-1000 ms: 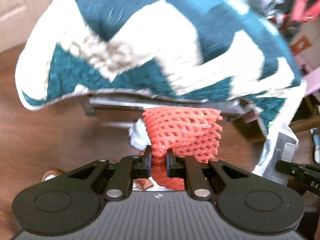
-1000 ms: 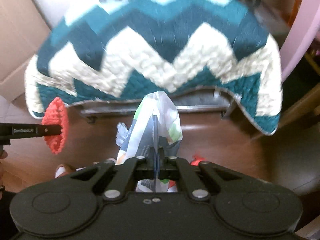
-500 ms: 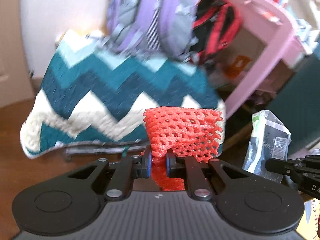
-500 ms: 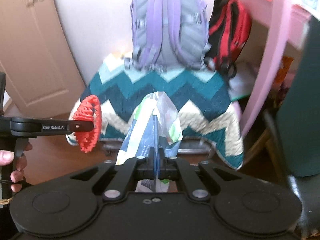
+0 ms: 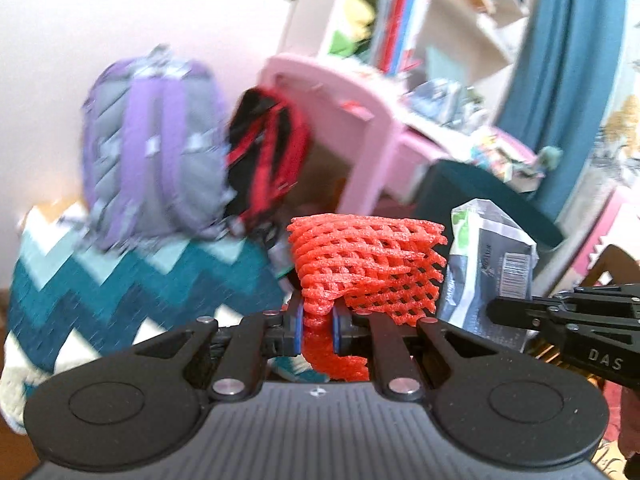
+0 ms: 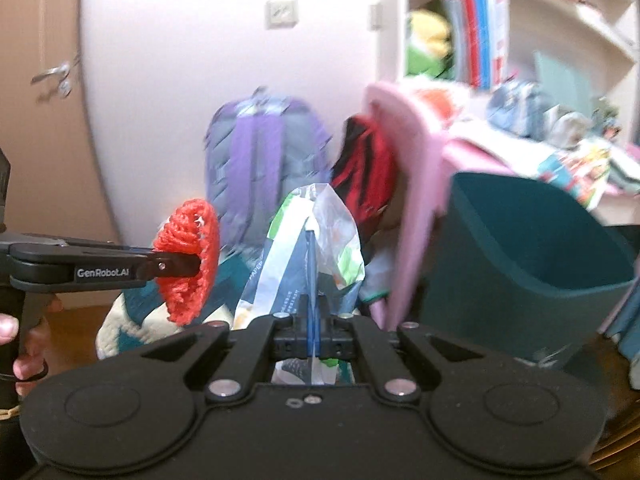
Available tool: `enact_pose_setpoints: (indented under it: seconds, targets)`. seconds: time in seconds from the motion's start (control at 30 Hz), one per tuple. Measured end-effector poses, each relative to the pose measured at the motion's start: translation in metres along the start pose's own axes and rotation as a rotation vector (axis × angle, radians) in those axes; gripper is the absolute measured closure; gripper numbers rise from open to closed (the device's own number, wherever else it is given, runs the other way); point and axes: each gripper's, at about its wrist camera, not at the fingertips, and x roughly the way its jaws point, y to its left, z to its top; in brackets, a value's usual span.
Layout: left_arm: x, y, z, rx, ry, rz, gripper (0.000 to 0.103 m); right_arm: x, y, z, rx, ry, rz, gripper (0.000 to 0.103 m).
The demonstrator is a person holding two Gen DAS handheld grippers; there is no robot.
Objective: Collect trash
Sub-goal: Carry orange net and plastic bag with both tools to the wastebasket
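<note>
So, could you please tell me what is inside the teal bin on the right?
From the right wrist view, only the bare inner wall of the teal bin shows near its rim. Its bottom is hidden by the front wall, so any contents cannot be seen.

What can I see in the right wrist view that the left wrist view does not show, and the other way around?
Only the right wrist view shows the wooden door, the open inside of the teal bin, and the person's fingers on the left tool's handle. Only the left wrist view shows the blue curtain and the barcode side of the plastic wrapper. Both show the red foam net pinched in the left tool, the wrapper in the right tool, the purple backpack, the red and black bag and the zigzag blanket.
</note>
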Motion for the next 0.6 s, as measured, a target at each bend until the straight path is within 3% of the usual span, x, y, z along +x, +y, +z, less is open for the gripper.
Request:
enact_pose_setpoints:
  seconds: [0.27,0.6]
  targets:
    - [0.013,-0.081,0.051,0.103,-0.058,-0.097,0.090,-0.029,-0.070,0.031,0.048,-0.099,-0.134,0.103]
    - [0.052,-0.167,0.097,0.196,-0.054,-0.184,0.090,-0.022,-0.145,0.042,0.105,-0.083,-0.281,0.103]
